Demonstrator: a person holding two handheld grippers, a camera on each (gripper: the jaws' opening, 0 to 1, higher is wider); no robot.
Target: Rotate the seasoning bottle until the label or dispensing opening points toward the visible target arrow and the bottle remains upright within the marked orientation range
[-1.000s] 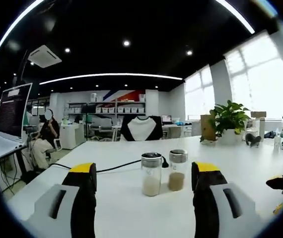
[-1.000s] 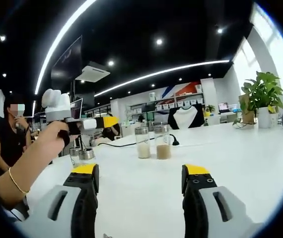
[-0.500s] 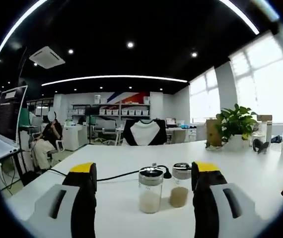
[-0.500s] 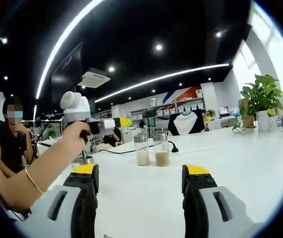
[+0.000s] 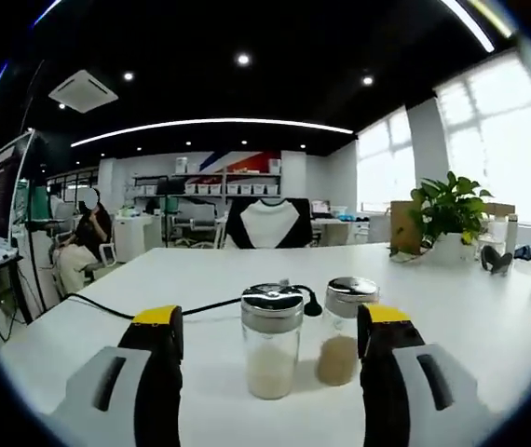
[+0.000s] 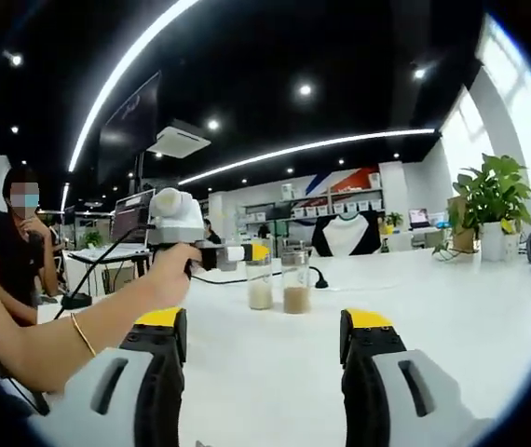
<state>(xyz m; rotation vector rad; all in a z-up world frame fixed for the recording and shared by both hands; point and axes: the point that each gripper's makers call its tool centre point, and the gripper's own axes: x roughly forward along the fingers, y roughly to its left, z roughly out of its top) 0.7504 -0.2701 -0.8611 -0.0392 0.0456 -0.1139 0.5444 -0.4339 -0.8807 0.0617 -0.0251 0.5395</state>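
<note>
The left gripper [image 5: 270,349] is held wide open with nothing gripped; between its yellow-tipped jaws a seasoning bottle [image 5: 271,342] with pale contents is seen upright on the white table [image 5: 489,317]. A second bottle [image 5: 342,331] with brown contents stands just beside it on the right, partly hidden behind the right jaw. A black cable [image 5: 116,309] is laid across the table to the far left of the bottles.

The right gripper [image 6: 264,345] is likewise held wide open and empty, well apart from the two bottles, which are seen farther off on the table. In the right gripper view the left gripper [image 6: 247,253] is seen from the left, gripped by a hand [image 6: 168,277], its tip close to the pale bottle; contact cannot be judged. A potted plant [image 5: 445,219] stands at the far right.
</note>
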